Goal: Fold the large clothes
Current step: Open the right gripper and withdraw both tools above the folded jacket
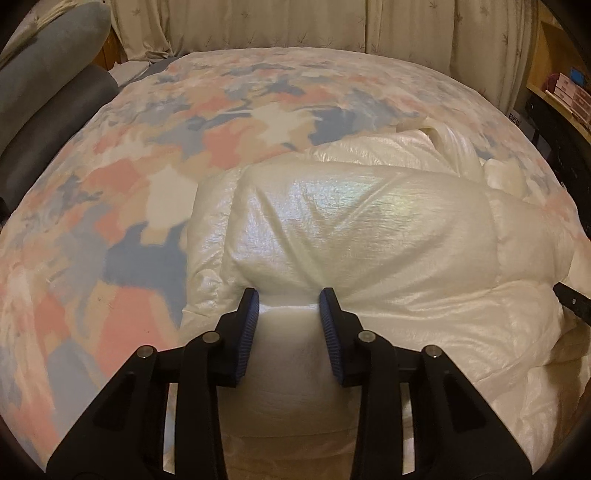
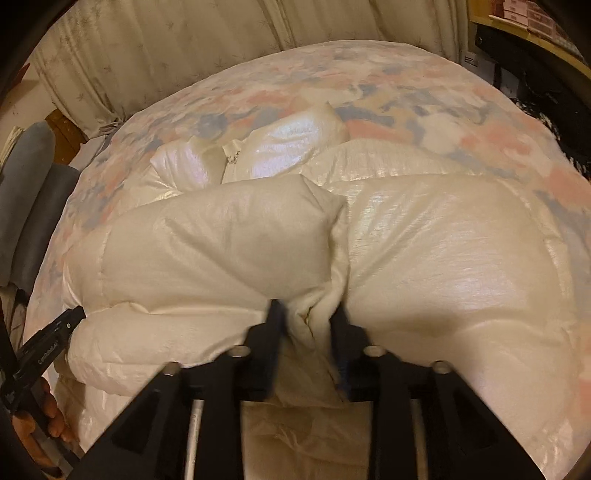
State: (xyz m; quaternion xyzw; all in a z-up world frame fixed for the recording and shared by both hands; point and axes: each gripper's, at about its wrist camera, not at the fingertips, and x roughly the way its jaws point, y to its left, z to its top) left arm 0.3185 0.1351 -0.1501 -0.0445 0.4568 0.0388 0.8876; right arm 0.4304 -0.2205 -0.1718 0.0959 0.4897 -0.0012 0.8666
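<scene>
Across the lower middle of the left wrist view, we see our left gripper (image 1: 288, 301) with its blue-ribbed pads (image 1: 248, 332) set partly apart and a roll of the white puffer jacket (image 1: 369, 236) bulging up between them; the pads press into the padding on both sides, so we judge it a hold on a thick fold, not a flat pinch. The jacket fills the centre and right of that frame, lying on a bedspread (image 1: 122, 206) patterned in pink, blue and cream, with pale curtains (image 1: 258, 22) along the top edge and a grey cushion (image 1: 44, 66) in the upper left. At the right edge a black tip of the right gripper (image 1: 574, 301) shows against the jacket. Turning to the right wrist view, the right gripper (image 2: 308, 314) sits bottom centre, somewhat blurred, its fingers narrowed onto a bunched seam of the jacket (image 2: 443, 258), which lies between them. A sleeve-like lobe lies folded across the body in the centre left, and the collar end with its zipper sits in the upper middle. The left gripper (image 2: 55, 339) appears at the lower left edge. We judge the folding under way: one part seems laid inward, yet the bundle remains bulky and loose, so further folds and a flattening are left.
</scene>
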